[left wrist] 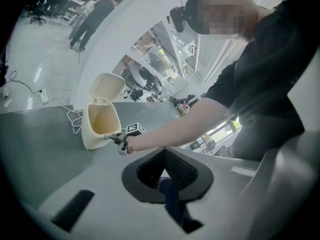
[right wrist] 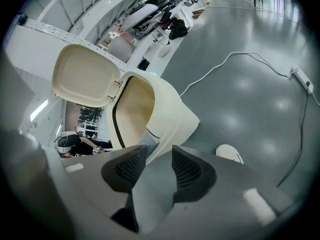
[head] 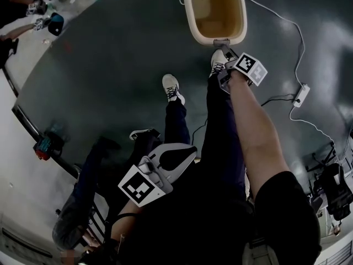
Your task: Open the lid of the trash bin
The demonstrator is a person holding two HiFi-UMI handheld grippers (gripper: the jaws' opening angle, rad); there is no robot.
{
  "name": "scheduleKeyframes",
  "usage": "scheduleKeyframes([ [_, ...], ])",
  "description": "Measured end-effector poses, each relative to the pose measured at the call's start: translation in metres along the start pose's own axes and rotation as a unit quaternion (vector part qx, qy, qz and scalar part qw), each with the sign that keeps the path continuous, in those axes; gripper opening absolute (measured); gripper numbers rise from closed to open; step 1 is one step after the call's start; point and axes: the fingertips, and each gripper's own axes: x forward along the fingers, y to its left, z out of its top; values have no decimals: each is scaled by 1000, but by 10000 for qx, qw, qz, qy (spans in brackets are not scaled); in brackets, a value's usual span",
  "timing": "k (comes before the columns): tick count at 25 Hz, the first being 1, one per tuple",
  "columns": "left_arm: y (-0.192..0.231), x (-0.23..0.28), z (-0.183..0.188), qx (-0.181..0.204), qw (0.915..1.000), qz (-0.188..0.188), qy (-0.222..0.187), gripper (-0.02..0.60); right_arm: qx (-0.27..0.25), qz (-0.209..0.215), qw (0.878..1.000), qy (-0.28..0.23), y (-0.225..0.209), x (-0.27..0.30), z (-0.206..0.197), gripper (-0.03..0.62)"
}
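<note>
The cream trash bin [head: 194,26] stands on the dark floor with its lid [right wrist: 82,76] swung up and back, so the tan inside shows. My right gripper [head: 223,51] reaches down to the bin's near rim. In the right gripper view [right wrist: 155,154] its jaws stand apart, with the bin's grey front latch [right wrist: 146,140] at the gap beside the left pad. From the left gripper view, the bin [left wrist: 97,126] and the right gripper [left wrist: 112,138] at its rim are small and far. My left gripper [head: 190,150] hangs back by my legs, pads [left wrist: 175,166] meeting at the tips, nothing held.
A white power strip [head: 301,94] with a long white cable lies on the floor right of the bin. My two white shoes [head: 172,87] stand just before the bin. Another person [head: 83,203] crouches at lower left. Dark equipment [head: 331,186] sits at the right edge.
</note>
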Motion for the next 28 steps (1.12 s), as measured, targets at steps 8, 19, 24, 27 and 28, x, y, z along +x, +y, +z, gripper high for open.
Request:
scheduleKeyframes([
  [8, -16, -9, 16, 170, 9997, 6, -145, 2, -285, -331, 9990, 18, 8, -16, 5, 31],
  [19, -53, -41, 47, 911, 9952, -246, -259, 2, -1378, 440, 9894, 91, 86, -82, 7, 6],
  [24, -82, -59, 78, 1172, 9912, -428, -434, 2, -1804, 1293, 9750, -61, 162, -149, 8, 6],
  [27, -95, -72, 95, 1309, 9886, -533, -512, 2, -2049, 1828, 9611, -305, 211, -198, 13, 6],
  [28, -99, -77, 101, 1311, 9882, -563, -560, 2, -2083, 2020, 9561, -410, 229, -216, 14, 6],
])
